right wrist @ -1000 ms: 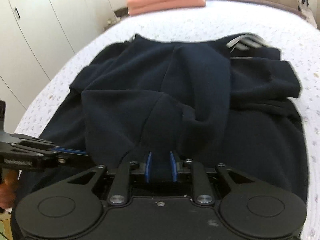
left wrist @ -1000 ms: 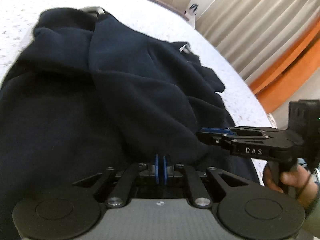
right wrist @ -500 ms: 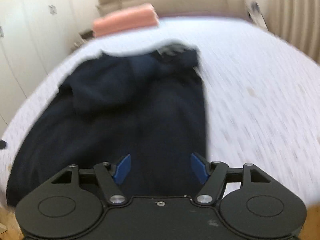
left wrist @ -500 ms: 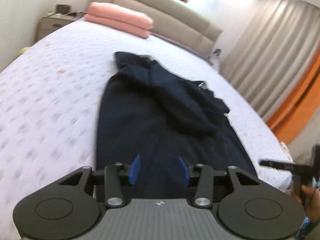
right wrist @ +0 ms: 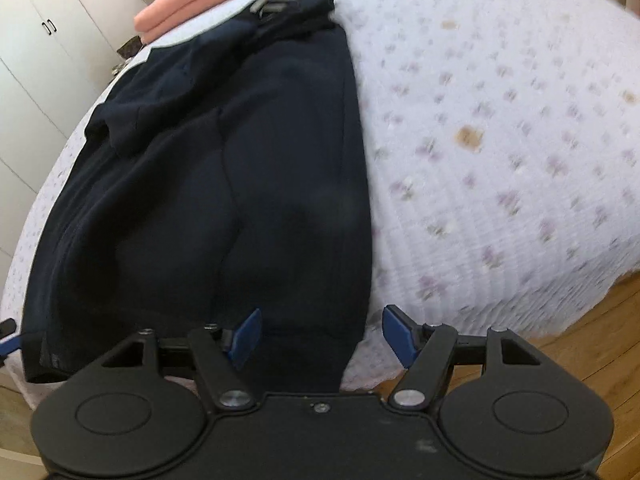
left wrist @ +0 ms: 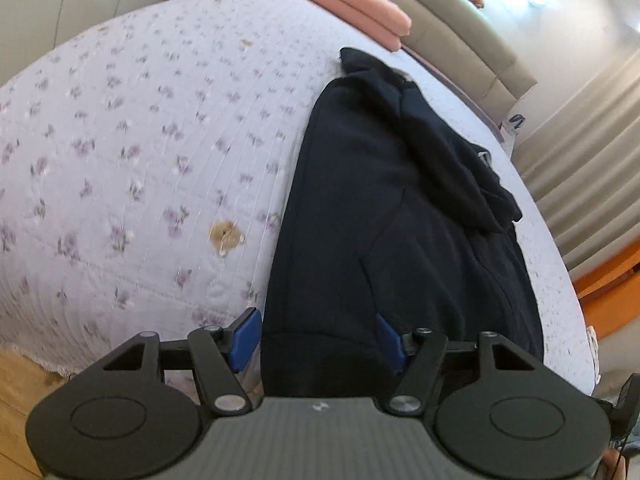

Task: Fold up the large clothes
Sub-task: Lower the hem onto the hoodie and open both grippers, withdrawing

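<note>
A dark navy garment (left wrist: 384, 208) (right wrist: 224, 184) lies lengthwise on the flowered bedspread (left wrist: 132, 152), folded into a long strip with a sleeve and collar bunched at the far end. My left gripper (left wrist: 318, 340) hovers over the hem's near left corner. Its jaws are opening, with cloth between the blue pads (left wrist: 245, 336) but not pinched. My right gripper (right wrist: 322, 338) hovers over the hem's near right corner. Its jaws are closing but still wide, and the pads (right wrist: 400, 338) stand clear of the cloth. A tip of the left gripper (right wrist: 6, 338) shows at that view's left edge.
Folded pink bedding (left wrist: 348, 4) (right wrist: 196, 0) rests against the beige headboard (left wrist: 460, 36). White wardrobe doors (right wrist: 36, 40) flank one side of the bed and curtains (left wrist: 580, 152) the other. The wooden floor (right wrist: 560, 344) starts at the bed's foot. A brown stain (left wrist: 226, 234) marks the bedspread.
Both grippers were shut on a fold of the garment. They have let go, opened and drawn back to the foot of the bed, each to its own side. The garment now lies flat.
</note>
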